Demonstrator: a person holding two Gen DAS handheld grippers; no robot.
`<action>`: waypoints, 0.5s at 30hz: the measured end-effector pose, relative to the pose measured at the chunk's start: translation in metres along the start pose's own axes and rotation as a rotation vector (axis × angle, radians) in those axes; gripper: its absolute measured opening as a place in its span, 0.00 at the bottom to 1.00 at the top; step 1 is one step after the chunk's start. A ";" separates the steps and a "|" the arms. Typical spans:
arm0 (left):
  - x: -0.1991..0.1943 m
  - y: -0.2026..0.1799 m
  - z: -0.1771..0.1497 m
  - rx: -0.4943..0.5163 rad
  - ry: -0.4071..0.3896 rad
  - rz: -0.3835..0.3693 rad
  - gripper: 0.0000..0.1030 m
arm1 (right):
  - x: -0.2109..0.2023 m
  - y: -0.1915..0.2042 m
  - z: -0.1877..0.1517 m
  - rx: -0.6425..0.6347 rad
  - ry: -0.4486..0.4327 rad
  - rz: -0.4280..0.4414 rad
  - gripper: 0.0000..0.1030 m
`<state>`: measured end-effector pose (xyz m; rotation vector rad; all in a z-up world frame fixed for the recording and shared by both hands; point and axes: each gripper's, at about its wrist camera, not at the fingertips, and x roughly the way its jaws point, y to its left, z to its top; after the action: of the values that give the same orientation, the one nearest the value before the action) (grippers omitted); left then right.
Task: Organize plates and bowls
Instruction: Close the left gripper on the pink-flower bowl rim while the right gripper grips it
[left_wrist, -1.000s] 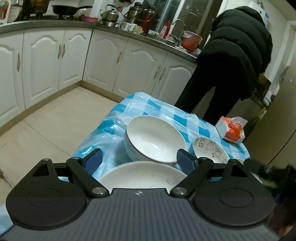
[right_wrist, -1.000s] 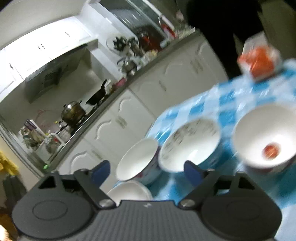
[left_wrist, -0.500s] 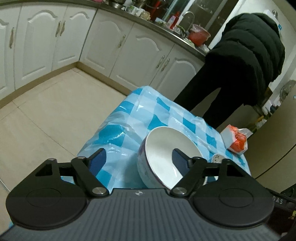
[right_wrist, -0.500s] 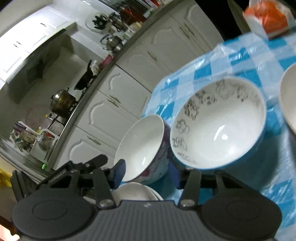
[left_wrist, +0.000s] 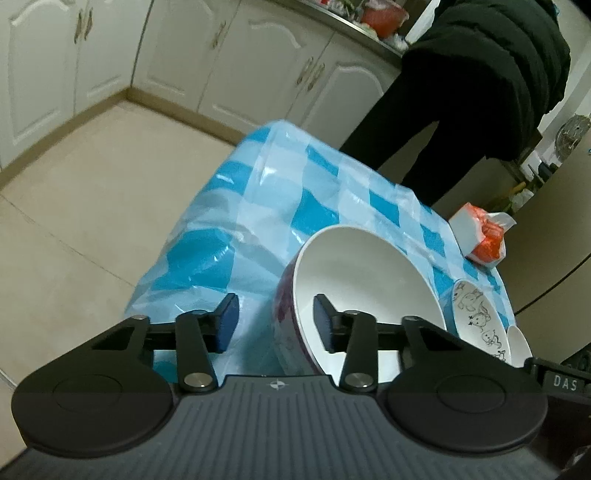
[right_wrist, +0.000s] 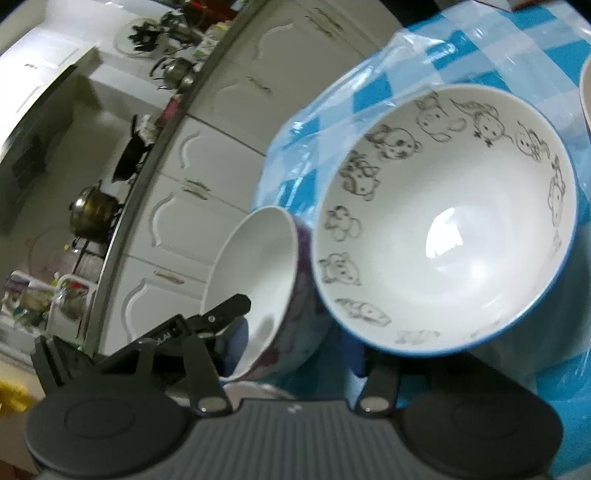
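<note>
Kitchen cabinets (left_wrist: 236, 66) back a worktop (left_wrist: 295, 192) under blue-checked plastic. Left claw (left_wrist: 273, 321), pitched down, is closing astride the tilted purple-sided bowl (left_wrist: 354, 280) rim, pads not yet pressing. Right claw (right_wrist: 295, 354) is opening beneath the cartoon bowl (right_wrist: 443, 229); its grasp cannot be told. A dark-coated person (left_wrist: 480, 81) stands far right.

Left wrist view: even, dim indoor light, sharp focus, strong fisheye bending of the cabinets (left_wrist: 229, 70) at the edges. Right wrist view: darker, tilted, softly blurred throughout; a bright glare patch inside the patterned bowl (right_wrist: 443, 236); counter (right_wrist: 147, 177) curved by distortion, corners vignetted.
</note>
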<state>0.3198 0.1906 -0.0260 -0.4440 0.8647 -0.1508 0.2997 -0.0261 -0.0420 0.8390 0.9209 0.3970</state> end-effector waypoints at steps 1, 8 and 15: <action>0.003 0.001 0.002 0.002 0.011 -0.009 0.41 | 0.002 -0.002 0.001 0.017 0.003 -0.005 0.58; 0.010 -0.002 0.005 0.025 0.061 -0.047 0.27 | 0.008 -0.002 0.003 0.041 0.012 0.003 0.61; 0.008 -0.003 0.002 0.037 0.043 -0.038 0.23 | 0.011 0.010 0.007 -0.024 -0.009 -0.011 0.59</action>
<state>0.3267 0.1860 -0.0292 -0.4240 0.8945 -0.2120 0.3119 -0.0164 -0.0374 0.8130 0.9101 0.3934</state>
